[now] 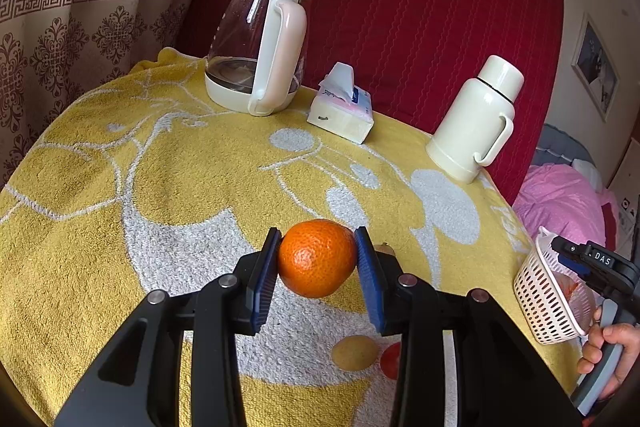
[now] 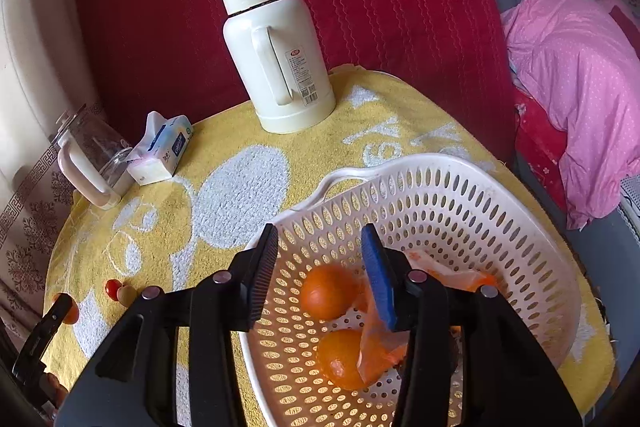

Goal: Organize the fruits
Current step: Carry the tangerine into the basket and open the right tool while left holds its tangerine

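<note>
We've got the left gripper (image 1: 317,259) clamped on an orange (image 1: 316,257). Right gripper (image 2: 320,275) apart w/ nothing between, over the white basket (image 2: 460,183) holding two oranges (image 2: 328,291).

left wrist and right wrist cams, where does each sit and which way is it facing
Left wrist: sits on the left gripper, looking forward and down over the yellow towel; its jaws clamp a mandarin; the right gripper and holding hand show at right.
Right wrist: sits on the right gripper, looking down into the white basket holding two mandarins; jaws open, nothing gripped.
Shared: towel, thermos, tissue pack, glass kettle, basket.
</note>
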`<state>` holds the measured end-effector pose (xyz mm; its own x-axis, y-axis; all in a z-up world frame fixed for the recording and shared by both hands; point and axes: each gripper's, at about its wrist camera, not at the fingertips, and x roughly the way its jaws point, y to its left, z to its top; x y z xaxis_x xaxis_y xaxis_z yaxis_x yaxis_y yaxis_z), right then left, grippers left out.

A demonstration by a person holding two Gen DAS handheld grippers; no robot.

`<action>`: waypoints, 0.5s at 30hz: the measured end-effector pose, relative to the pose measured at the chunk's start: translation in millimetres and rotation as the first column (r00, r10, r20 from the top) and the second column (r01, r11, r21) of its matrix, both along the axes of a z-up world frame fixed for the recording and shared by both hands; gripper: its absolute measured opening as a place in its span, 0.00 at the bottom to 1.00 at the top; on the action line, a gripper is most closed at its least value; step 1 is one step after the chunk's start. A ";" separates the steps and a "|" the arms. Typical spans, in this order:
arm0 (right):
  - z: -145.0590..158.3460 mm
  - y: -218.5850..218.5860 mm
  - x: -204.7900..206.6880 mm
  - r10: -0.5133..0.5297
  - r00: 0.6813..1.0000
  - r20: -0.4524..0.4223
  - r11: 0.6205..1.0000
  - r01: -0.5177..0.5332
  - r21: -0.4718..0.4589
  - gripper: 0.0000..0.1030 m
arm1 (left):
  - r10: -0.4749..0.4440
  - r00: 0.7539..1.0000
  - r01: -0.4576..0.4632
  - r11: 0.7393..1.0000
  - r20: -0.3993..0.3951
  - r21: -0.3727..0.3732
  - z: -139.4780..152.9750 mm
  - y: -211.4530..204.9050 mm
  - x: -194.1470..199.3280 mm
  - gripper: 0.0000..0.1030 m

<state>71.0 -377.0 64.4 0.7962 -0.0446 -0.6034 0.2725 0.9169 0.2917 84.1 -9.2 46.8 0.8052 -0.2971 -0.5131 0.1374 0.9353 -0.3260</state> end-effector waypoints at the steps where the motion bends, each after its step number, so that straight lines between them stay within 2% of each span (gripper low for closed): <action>1: 0.6 -0.1 -1.2 -0.002 1.000 0.002 1.000 0.002 -0.001 0.44 | 0.000 1.000 0.000 1.000 0.001 0.000 0.1 0.0 0.0 0.37; 15: 12.9 6.4 -39.4 0.000 0.998 0.059 0.999 0.002 -0.032 0.44 | -0.020 1.000 0.020 1.000 0.007 0.008 -0.3 -5.2 -1.8 0.37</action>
<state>31.6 -370.6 77.3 0.8302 -0.0637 -0.5539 0.2563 0.9259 0.2776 82.3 -14.4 46.4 0.8027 -0.3094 -0.5099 0.1584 0.9348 -0.3179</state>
